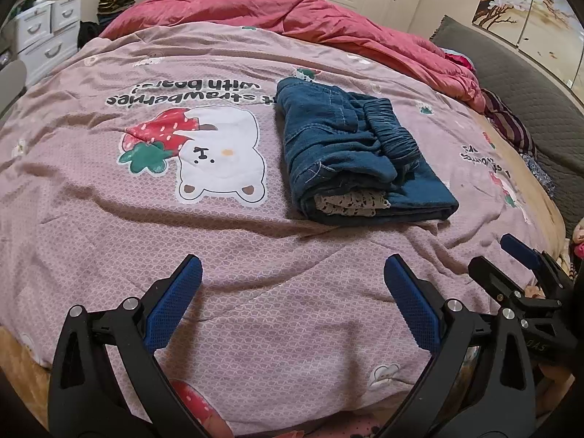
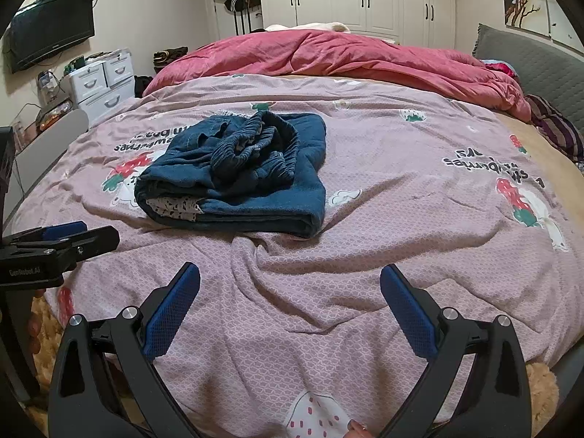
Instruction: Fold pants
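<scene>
Bed (image 2: 554,197): wide, with a tan sheet bare along the right edge.
Cover (image 2: 365,255): a mauve quilt printed with bears and strawberries lay spread over most of the bed, creased near the front.
Pants (image 2: 237,182): blue, folded into a thick bundle, lay on the cover, waistband uppermost.
Blanket (image 2: 328,54): a red one lay bunched across the far end.
Striped cloth (image 2: 558,131): lay crumpled at the right edge.

dim warm indoor light, soft shadows, fisheye-warped edges.
</scene>
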Demonstrator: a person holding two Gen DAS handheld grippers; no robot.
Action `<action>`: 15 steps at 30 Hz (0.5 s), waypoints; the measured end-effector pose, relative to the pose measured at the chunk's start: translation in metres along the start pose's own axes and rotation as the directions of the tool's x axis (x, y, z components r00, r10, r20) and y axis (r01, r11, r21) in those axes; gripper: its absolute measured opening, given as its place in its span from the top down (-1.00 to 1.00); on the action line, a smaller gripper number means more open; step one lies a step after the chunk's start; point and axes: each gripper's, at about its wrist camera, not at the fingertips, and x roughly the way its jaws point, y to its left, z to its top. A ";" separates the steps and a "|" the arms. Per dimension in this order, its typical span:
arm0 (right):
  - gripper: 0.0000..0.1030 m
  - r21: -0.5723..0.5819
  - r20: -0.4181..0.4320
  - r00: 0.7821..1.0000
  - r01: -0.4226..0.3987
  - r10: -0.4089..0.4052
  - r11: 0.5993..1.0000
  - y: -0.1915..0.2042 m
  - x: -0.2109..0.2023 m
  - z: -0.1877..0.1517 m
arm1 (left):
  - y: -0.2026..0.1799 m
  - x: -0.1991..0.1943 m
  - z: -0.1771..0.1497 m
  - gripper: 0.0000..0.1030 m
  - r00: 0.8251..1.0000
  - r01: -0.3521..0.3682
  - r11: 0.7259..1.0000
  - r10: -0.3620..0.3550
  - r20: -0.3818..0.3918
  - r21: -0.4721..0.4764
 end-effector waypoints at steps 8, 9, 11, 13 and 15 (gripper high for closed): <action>-0.92 -0.001 -0.004 1.000 0.001 -0.001 1.000 0.001 0.000 0.001 | -0.001 0.000 0.000 -0.82 1.000 -0.002 1.000 0.002 -0.003 0.007; -0.92 0.000 -0.004 1.000 0.002 -0.002 1.000 0.001 0.000 0.001 | -0.002 0.000 0.000 -0.82 1.000 -0.003 1.000 0.003 -0.004 0.008; -0.92 0.000 -0.005 1.000 0.004 -0.004 1.000 0.002 0.000 0.001 | -0.002 0.000 0.000 -0.82 1.000 -0.005 1.000 0.005 -0.004 0.009; -0.92 0.001 -0.005 1.000 0.003 -0.003 1.000 0.002 0.000 0.001 | -0.001 -0.001 0.000 -0.82 1.000 -0.005 1.000 0.005 -0.004 0.008; -0.92 0.000 -0.005 1.000 0.003 -0.003 1.000 0.002 0.000 0.001 | -0.001 -0.001 0.000 -0.82 1.000 -0.006 1.000 0.006 -0.003 0.008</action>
